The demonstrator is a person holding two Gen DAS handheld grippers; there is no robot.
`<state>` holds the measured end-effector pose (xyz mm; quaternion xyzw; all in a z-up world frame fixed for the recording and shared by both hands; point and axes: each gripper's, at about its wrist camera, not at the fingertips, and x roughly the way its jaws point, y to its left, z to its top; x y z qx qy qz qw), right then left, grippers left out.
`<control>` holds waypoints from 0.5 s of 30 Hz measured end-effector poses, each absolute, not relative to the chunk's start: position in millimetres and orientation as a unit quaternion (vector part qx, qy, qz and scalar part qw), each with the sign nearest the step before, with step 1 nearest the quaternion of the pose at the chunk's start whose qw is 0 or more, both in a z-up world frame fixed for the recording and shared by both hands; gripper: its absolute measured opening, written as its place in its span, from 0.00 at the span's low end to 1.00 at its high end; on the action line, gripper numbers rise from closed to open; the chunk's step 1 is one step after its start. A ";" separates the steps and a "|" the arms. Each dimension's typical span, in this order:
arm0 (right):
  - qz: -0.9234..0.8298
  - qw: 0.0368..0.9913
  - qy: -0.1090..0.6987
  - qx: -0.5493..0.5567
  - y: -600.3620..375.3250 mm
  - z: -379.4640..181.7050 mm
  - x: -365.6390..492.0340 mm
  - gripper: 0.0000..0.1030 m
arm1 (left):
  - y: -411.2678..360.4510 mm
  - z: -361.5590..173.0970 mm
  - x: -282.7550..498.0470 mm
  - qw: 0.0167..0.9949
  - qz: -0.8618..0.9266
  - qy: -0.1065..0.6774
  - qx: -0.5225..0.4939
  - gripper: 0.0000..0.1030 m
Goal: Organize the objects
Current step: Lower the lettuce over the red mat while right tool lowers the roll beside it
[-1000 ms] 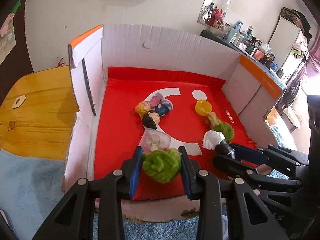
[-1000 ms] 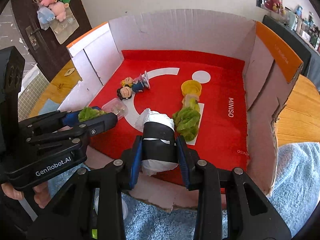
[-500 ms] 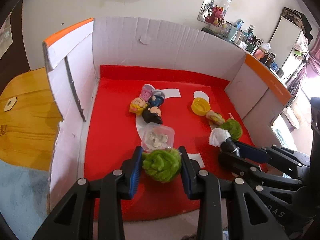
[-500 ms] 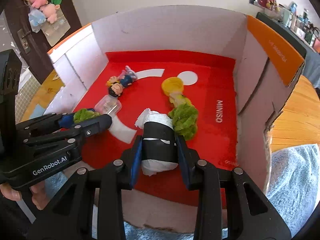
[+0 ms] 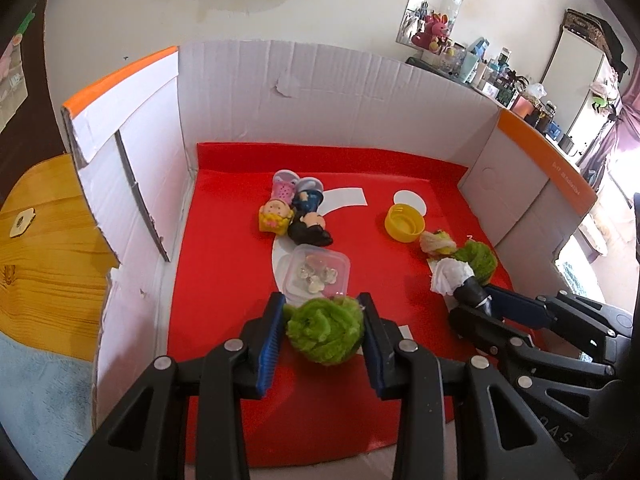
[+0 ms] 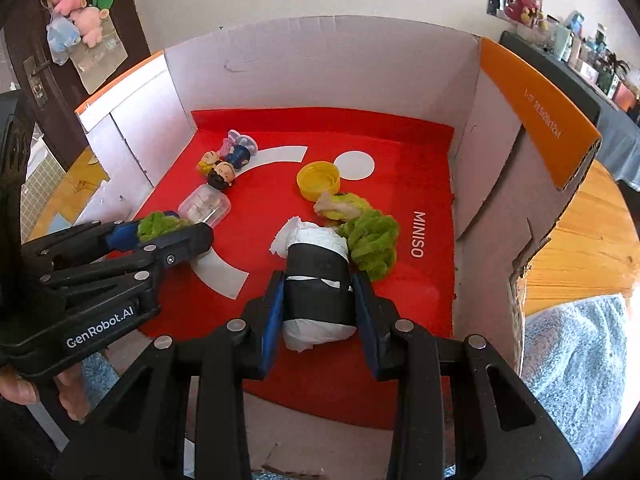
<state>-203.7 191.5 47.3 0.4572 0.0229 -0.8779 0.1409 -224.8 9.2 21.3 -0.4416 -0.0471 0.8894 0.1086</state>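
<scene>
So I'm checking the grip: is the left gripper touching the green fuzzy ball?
Touching. The left wrist view shows the left gripper with both jaws pressed against the green fuzzy ball.

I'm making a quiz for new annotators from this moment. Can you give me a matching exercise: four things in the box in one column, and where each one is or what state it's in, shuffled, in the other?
Things:
1. green fuzzy ball
2. black-and-white paper roll
3. yellow cap
4. clear plastic case

Places or states:
A. lies open side up on the red floor, near the white dot
B. clamped in the left gripper
C. lies on the red floor just beyond the left gripper
D. clamped in the right gripper

Pairs: 1-B, 2-D, 3-A, 4-C
</scene>
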 end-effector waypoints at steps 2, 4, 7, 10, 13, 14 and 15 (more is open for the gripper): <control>-0.877 0.142 0.020 0.458 192.1 47.3 -204.2 0.31 | 8.9 21.8 -224.8 0.109 0.889 -0.049 -0.442 0.37; -0.877 0.144 0.018 0.459 192.6 47.5 -204.6 0.31 | 8.8 22.0 -225.0 0.109 0.889 -0.050 -0.442 0.37; -0.876 0.146 0.012 0.459 194.4 48.2 -204.6 0.31 | 8.4 22.2 -224.7 0.109 0.889 -0.051 -0.442 0.37; -0.876 0.146 0.012 0.459 194.1 48.3 -204.8 0.31 | 8.4 22.4 -224.3 0.108 0.889 -0.050 -0.442 0.39; -0.876 0.149 0.010 0.459 194.7 49.2 -204.4 0.31 | 8.2 23.1 -223.6 0.108 0.889 -0.049 -0.442 0.42; -0.876 0.149 0.010 0.459 194.4 49.5 -203.9 0.32 | 8.1 23.5 -223.1 0.108 0.889 -0.049 -0.441 0.45; -0.876 0.150 0.009 0.459 194.7 49.5 -203.8 0.32 | 8.1 23.9 -223.2 0.107 0.890 -0.049 -0.441 0.49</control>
